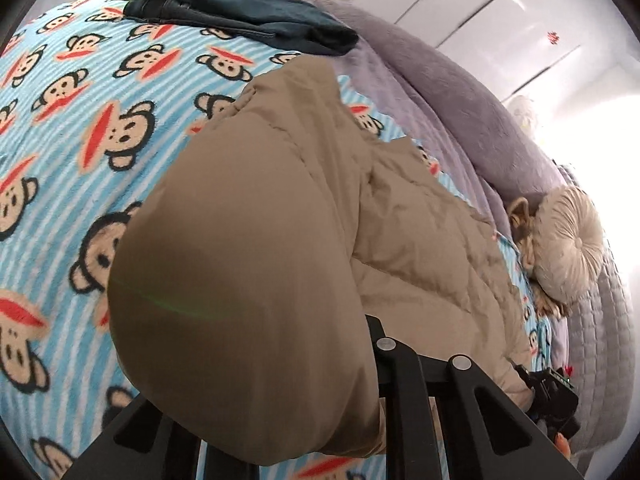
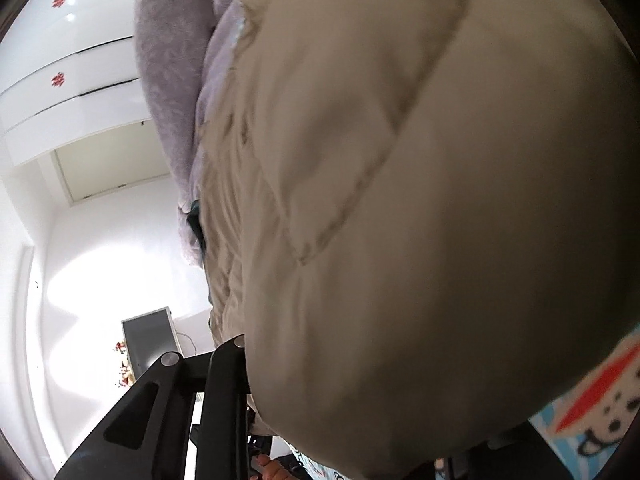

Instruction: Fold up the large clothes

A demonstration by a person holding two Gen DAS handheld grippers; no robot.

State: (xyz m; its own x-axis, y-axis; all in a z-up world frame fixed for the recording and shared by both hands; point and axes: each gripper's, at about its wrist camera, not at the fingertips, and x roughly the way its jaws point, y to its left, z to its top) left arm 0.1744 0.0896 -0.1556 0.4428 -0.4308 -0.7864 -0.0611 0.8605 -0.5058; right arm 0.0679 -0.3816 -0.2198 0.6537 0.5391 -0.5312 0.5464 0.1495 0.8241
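Bulging over both tongs, the tan padded coat [image 1: 248,280] lies on the bed [image 1: 80,128]. Left tongs [image 1: 280,432] and right tongs [image 2: 320,420] look pinched on its near edge. Puffy, soft, probably slippery; seams should give firmer purchase.

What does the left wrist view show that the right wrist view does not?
Only the left wrist view shows the dark jeans and the round cushion. Only the right wrist view shows the dark screen against the white wall. Both share the tan padded jacket bulging over the gripper, the monkey-print blanket, the lilac quilt and white wardrobe doors.
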